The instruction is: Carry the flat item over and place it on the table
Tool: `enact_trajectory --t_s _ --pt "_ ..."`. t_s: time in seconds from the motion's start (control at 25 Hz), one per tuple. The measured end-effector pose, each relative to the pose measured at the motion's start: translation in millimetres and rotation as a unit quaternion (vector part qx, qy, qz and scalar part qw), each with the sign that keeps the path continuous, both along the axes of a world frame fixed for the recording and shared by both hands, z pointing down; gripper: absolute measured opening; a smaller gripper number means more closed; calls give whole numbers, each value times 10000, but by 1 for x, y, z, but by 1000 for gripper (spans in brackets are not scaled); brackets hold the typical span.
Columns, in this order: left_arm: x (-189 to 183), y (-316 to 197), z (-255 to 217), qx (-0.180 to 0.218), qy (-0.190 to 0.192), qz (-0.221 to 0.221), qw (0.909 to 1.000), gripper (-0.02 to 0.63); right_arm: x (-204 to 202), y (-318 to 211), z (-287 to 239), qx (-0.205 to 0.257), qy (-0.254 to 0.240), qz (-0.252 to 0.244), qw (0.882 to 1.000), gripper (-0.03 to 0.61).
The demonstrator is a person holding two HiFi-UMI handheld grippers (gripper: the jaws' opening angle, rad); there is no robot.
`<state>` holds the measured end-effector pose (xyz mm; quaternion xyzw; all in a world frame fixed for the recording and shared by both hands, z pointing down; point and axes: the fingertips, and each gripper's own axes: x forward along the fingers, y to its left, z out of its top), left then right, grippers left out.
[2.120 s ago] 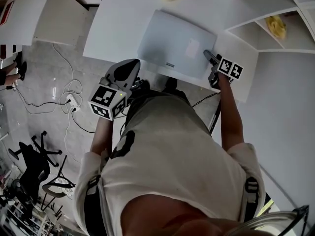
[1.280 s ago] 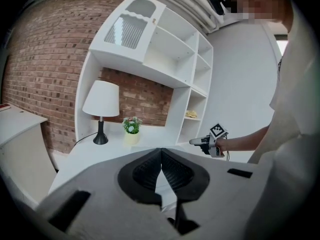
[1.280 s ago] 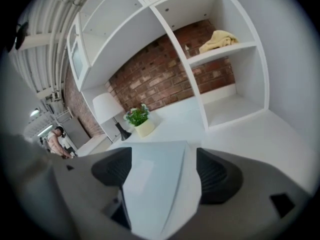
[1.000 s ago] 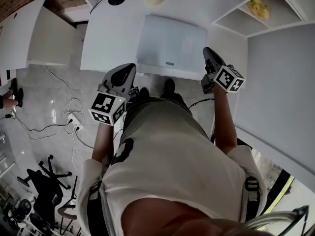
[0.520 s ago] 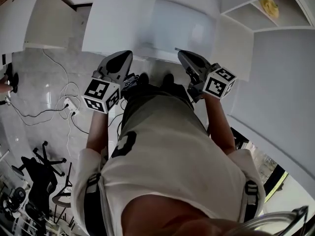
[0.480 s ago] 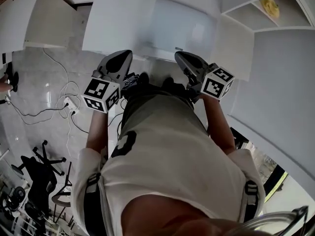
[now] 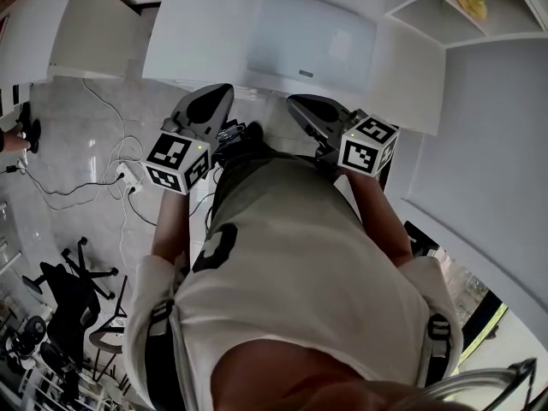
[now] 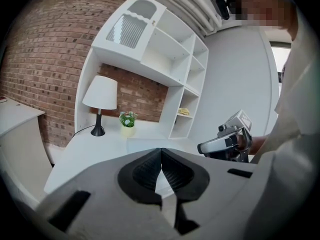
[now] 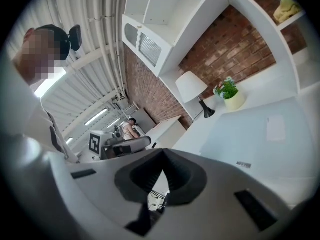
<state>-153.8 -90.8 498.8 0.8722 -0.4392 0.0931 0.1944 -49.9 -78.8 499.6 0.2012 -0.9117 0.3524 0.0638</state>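
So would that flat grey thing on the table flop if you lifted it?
Probably not: the flat grey item lies level with straight edges, so it looks stiff. Its smooth face on the smooth white table suggests it would slide when pushed. Being so thin, it shouldn't tip.

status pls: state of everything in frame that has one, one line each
flat item: lying flat on the table, nothing gripping it.
left tool: shut, empty, short of the table edge.
right tool: shut, empty, short of the table edge.
table: carries the flat item, lamp and potted plant.
lamp: upright.
potted plant: upright, beside the lamp.
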Motion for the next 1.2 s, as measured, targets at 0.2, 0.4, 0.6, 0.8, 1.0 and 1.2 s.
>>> enact_trajectory --t_s 0.2,0.4,0.6,0.8,1.0,1.2 --pt "29 12 -1 -14 -88 96 9999 20 24 18 -4 237 160 -118 9995 11" --pt "63 26 -11 27 -132 235 9996 20 46 37 -12 409 159 -257 9987 11" --pt "82 40 -20 37 -237 282 9993 20 67 54 -15 431 100 -216 9988 11" --pt "113 56 -19 24 -341 467 9983 20 98 70 -11 306 -79 32 9995 11" --pt "135 73 -21 43 -442 567 9974 20 120 87 -11 196 -288 176 9992 11" --pt "139 96 -21 -2 -529 438 9976 20 126 109 -7 -44 -488 92 9988 11"
